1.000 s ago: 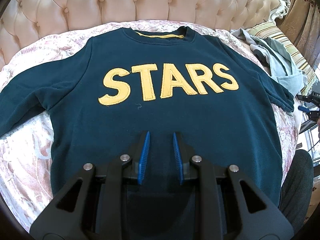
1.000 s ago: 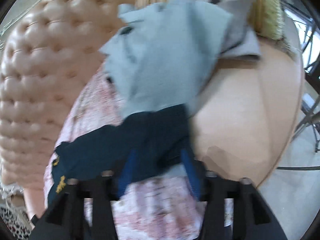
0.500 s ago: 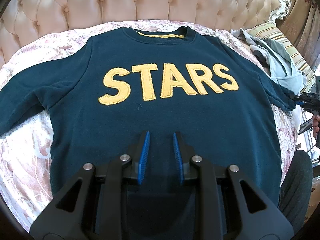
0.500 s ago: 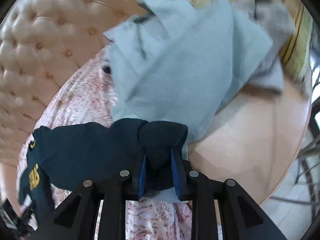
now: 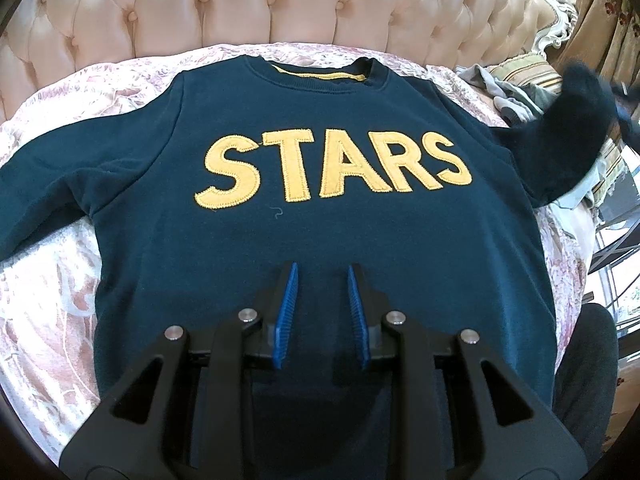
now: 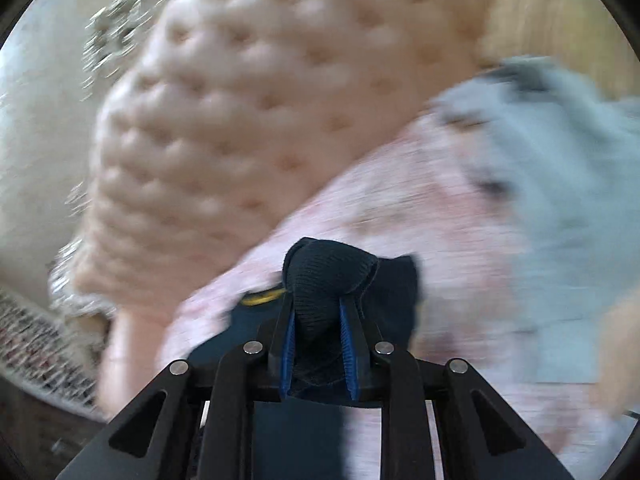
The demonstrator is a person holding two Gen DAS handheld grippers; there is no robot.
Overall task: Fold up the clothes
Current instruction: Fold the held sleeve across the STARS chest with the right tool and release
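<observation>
A dark teal sweatshirt lies face up and spread flat on the pink floral bedspread, its collar at the far side by the tufted headboard and the yellow STARS lettering across its chest; the left sleeve stretches flat toward the left edge, while the right sleeve is lifted off the bed at the far right, its end blurred in the air; in the right wrist view the ribbed cuff of that sleeve bulges up between the blue pads, the right gripper pinching it tight; the left gripper hangs over the near part of the sweatshirt's front with its jaws a little apart and nothing clamped between them, though whether the tips touch the cloth I cannot tell; beyond the raised sleeve a heap of pale blue-grey clothes sits on a striped cushion at the far right of the bed.
</observation>
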